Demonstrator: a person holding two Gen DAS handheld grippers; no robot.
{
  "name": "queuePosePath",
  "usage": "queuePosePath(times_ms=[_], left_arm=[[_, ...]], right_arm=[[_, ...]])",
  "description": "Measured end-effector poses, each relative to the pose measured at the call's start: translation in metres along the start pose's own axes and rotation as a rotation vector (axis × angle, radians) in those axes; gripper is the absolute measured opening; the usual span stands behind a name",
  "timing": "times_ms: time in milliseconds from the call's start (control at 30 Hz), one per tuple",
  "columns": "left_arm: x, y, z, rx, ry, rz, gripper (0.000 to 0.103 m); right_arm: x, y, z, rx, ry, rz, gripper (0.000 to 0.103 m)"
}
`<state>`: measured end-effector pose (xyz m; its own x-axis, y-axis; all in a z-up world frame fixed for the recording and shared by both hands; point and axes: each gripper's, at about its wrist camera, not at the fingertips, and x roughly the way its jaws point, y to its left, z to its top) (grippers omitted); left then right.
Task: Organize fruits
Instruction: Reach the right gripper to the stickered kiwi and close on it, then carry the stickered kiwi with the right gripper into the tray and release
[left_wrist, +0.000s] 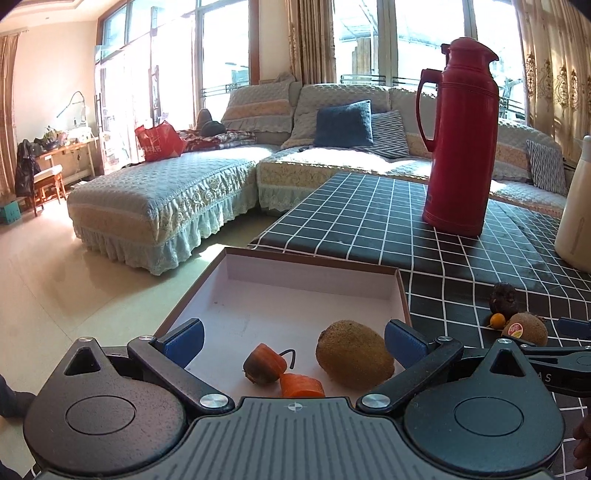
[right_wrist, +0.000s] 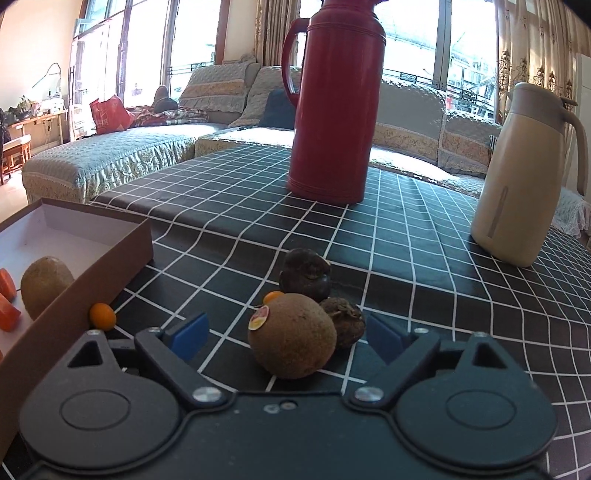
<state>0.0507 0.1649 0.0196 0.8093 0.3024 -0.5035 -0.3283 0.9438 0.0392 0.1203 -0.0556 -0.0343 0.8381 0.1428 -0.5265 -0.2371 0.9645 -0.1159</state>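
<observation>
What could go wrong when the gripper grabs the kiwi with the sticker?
1. The brown stickered kiwi touches a dark wrinkled fruit; the open right gripper might catch or nudge both.
2. A small orange kumquat beside the brown cardboard box might roll if knocked.
3. The tall red thermos nearby might get bumped.

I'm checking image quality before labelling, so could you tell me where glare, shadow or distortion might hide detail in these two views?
Left wrist view: the windows are blown out, and fisheye bends the checked tablecloth lines. Right wrist view: the red thermos is backlit and dark, while the stickered kiwi stays sharp between the open hand-held gripper fingers.
</observation>
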Motion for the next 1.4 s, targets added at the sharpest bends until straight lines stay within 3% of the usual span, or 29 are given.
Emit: queuePosePath(times_ms=[167,300,500,600,767,967,1167,1400], left_arm=[[0.008,0.004,-0.001,-0.01,0.013,0.009,0.103],[0.01,0.007,-0.001,-0.019,0.016,0.011,0.103],[0.013,0.011,-0.001,-0.025,0.02,0.019,0.103],[0.012,0.012,-0.001,-0.025,0.018,0.02,0.103],[0.011,0.013,0.0,-0.023,0.019,0.024,0.103],[0.006,0.019,0.004,-0.035,0.012,0.028,0.103],[-0.006,0.03,0.008,-0.047,-0.002,0.027,0.103],[-0.008,0.036,0.009,-0.041,0.005,0.031,0.103]], right_arm=[[0.014,0.001,-0.002,-0.006,0.031,-0.019,0.086],[0.023,0.001,-0.005,-0.006,0.058,-0.024,0.075],[0.028,-0.002,-0.005,0.001,0.062,-0.042,0.067],[0.026,-0.002,-0.004,0.0,0.059,-0.033,0.056],[0.013,-0.002,-0.004,0.012,0.054,-0.016,0.056],[-0.048,0.018,-0.009,0.027,-0.022,0.09,0.056],[-0.104,0.079,-0.011,-0.087,-0.083,0.247,0.056],[-0.12,0.129,-0.014,-0.176,-0.084,0.319,0.056]])
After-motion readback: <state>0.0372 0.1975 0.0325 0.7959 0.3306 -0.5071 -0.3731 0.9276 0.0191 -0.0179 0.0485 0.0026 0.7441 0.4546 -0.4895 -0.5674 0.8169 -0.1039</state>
